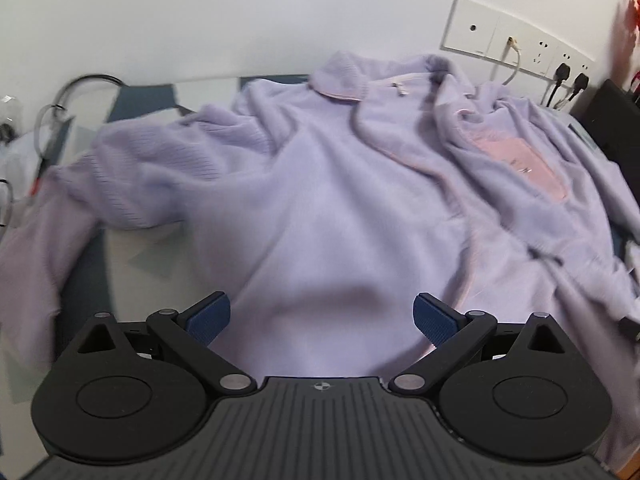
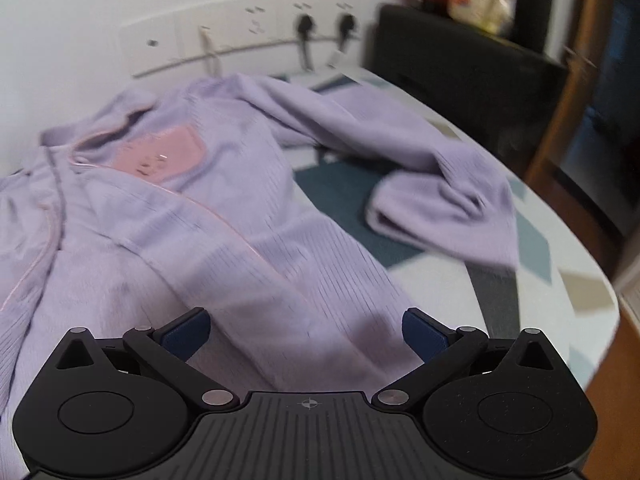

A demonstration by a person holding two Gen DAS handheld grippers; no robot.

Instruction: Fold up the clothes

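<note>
A lilac fleece jacket (image 1: 320, 168) lies rumpled and spread across the table, collar toward the wall, with a pink chest patch (image 1: 520, 164). My left gripper (image 1: 322, 318) hovers open just above the jacket's lower body, its blue pads wide apart and holding nothing. In the right wrist view the same jacket (image 2: 208, 216) shows its pink patch (image 2: 160, 156), and one sleeve (image 2: 432, 184) trails right across the table. My right gripper (image 2: 306, 332) is open over the jacket's hem area, with no fabric between its fingers.
The round table carries a patterned blue, white and grey cloth (image 2: 536, 256), its edge curving at right. A wall socket strip (image 1: 520, 36) with plugs sits behind. Cables (image 1: 52, 112) lie at far left. A dark cabinet (image 2: 460, 64) stands at back right.
</note>
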